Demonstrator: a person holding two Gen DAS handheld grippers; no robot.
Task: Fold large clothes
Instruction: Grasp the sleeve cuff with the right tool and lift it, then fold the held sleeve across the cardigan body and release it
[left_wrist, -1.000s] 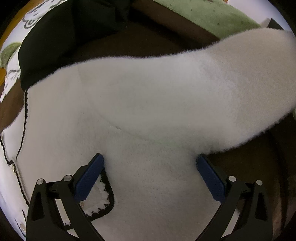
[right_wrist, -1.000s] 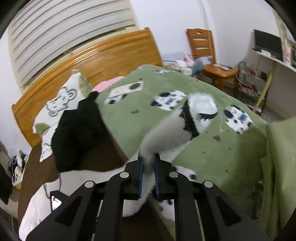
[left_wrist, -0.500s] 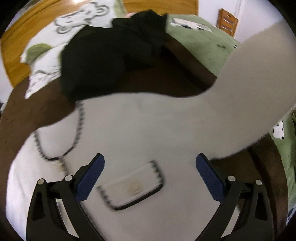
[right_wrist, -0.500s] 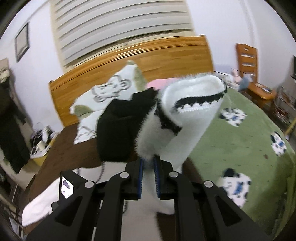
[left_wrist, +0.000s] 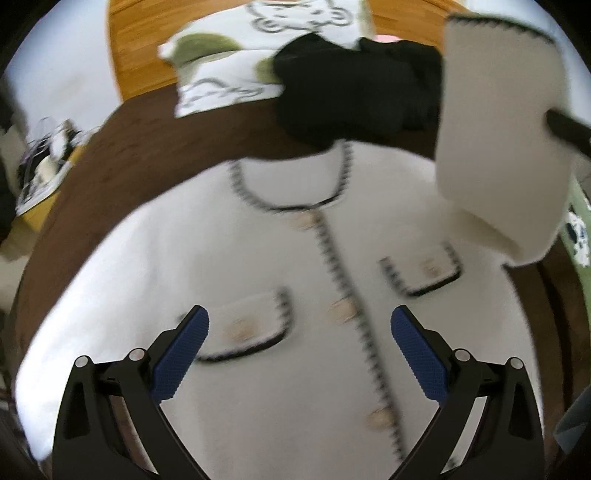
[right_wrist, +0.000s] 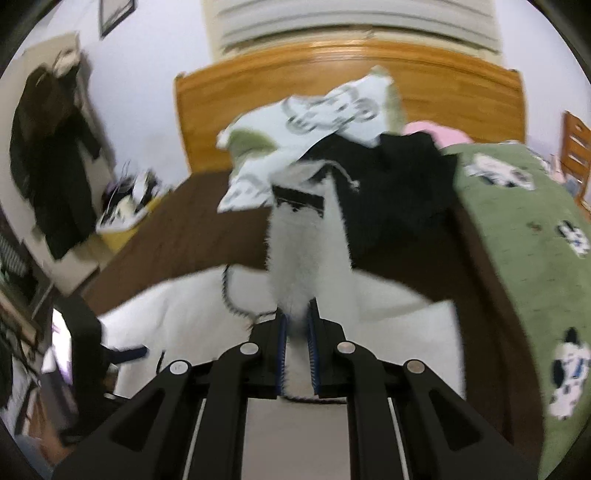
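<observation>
wooden headboard (right_wrist: 354, 70), white walls (right_wrist: 147, 66), chair (right_wrist: 576, 147)

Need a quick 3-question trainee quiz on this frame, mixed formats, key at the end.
1. True or false: the left gripper is shut on the white cardigan.
2. Multiple choice: what is the right gripper holding? A) the black garment B) the cardigan's sleeve C) the pillow
3. Fill in: the dark clothing past the cardigan's neckline is the ____ garment.

Key:
1. False. Its jaws are wide apart above the cardigan's front, gripping nothing.
2. B. The sleeve is pinched between the closed jaws and lifted; the cuff with its black trim shows in the left wrist view too.
3. black
</observation>
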